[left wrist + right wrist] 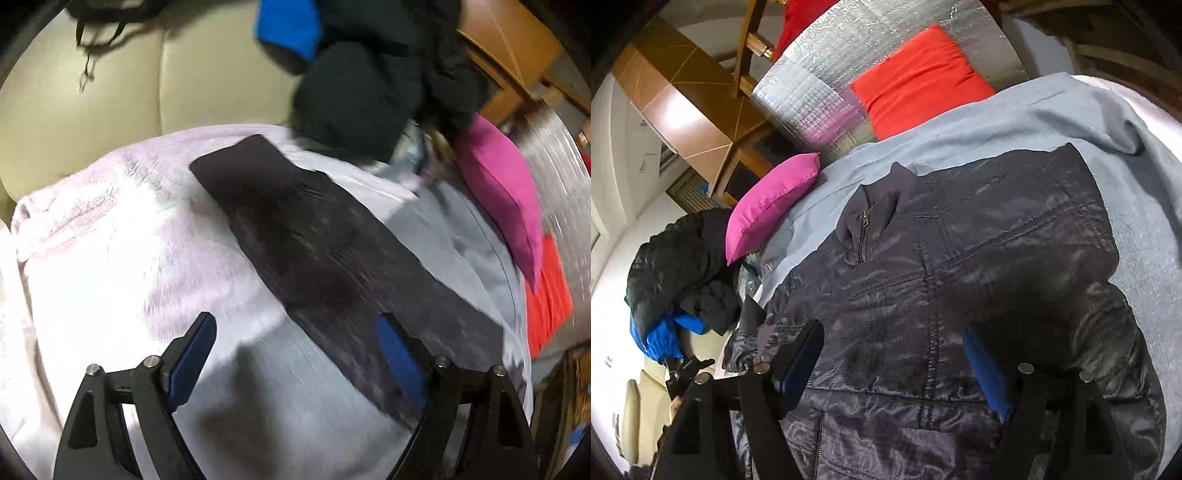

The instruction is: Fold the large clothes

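- pink cushion lying at the edge of the pale blue blanket
- red cushion beyond the blanket, against a silver foil mat
- beige sofa behind the blanket

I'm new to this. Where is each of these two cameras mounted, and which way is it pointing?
Left wrist: sits on the left gripper, looking down along its open fingers at a dark sleeve on the pale blanket; only the gripper shows.
Right wrist: sits on the right gripper, looking down at the dark quilted jacket; its open fingers show, nothing between them.
Shared: pink cushion, red cushion and the black and blue clothes pile.
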`<state>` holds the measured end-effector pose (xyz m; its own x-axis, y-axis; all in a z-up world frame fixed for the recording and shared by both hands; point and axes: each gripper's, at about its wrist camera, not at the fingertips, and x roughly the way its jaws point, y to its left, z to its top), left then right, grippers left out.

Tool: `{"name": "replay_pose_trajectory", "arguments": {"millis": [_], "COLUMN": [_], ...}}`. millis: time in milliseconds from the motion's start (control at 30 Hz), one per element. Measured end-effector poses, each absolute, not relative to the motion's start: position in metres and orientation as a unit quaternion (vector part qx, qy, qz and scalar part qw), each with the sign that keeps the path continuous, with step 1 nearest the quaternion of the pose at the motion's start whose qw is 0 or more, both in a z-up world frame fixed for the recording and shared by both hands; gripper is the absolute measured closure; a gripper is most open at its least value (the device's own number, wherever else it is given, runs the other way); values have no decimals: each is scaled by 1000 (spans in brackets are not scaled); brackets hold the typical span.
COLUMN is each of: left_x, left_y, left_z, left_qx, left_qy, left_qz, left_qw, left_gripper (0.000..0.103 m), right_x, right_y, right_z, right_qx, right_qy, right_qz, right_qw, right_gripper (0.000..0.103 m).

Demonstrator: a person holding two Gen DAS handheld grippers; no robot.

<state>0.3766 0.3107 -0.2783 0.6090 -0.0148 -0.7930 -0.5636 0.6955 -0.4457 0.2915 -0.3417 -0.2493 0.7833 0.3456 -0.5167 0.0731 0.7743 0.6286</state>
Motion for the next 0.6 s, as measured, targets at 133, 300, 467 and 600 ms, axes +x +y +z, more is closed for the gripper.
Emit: {"name": "replay_pose_trajectory", "arguments": {"millis": [133, 300, 467, 600], "left_x": [393, 412, 427, 428], "left_y": [324, 332, 343, 348], "left_z": [-296, -305, -315, -315], "left_qx": [-389, -398, -408, -421], "left_qy": [407, 382, 365, 358], "left_qz": [161, 164, 170, 170], "left_qw": [811, 817, 819, 816], "left_gripper": [37, 37, 67, 93], "right_x": [297, 303, 304, 301], "right_y": [-339, -333, -330, -335], "right_z": [-252, -255, -257, -256], "right_qx": [313, 288, 277, 289], "right_qy": [325, 334, 334, 322], "right_qz": [70, 67, 66, 63], "right_qw": [890, 895, 898, 899], "right_gripper": [22, 22, 22, 23]}}
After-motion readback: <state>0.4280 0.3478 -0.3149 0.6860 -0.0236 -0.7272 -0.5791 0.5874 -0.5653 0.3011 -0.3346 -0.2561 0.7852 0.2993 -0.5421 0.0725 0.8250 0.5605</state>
